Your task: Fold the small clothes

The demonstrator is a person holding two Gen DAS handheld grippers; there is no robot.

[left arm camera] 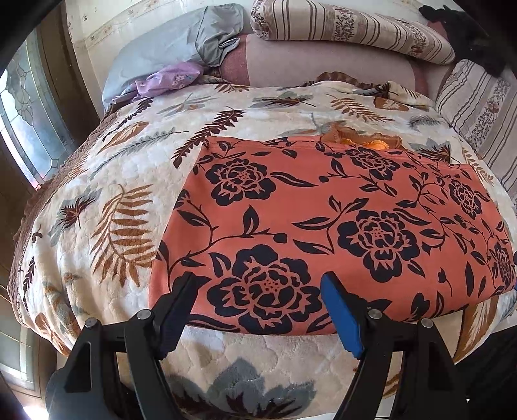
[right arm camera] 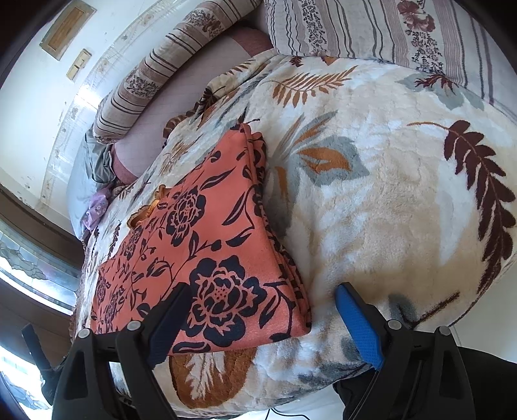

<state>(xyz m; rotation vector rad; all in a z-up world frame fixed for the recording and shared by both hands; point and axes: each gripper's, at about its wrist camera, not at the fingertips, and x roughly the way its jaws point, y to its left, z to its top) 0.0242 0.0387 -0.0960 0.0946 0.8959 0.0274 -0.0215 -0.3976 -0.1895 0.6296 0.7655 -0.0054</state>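
An orange garment with black flower print [left arm camera: 323, 219] lies folded flat into a rectangle on the leaf-patterned blanket [left arm camera: 106, 181]. It also shows in the right wrist view [right arm camera: 206, 245], with stacked layers along its right edge. My left gripper [left arm camera: 260, 284] is open, its fingers just above the garment's near edge and holding nothing. My right gripper [right arm camera: 263, 295] is open and empty over the garment's near right corner. A frilly orange bit [left arm camera: 365, 139] sticks out at the garment's far edge.
Striped floral pillows [left arm camera: 349, 29] and a grey pillow [left arm camera: 168, 51] lie at the head of the bed. A small purple cloth [left arm camera: 168, 79] lies near the grey pillow. A window [left arm camera: 26, 106] is at left. The blanket [right arm camera: 387, 181] spreads wide to the garment's right.
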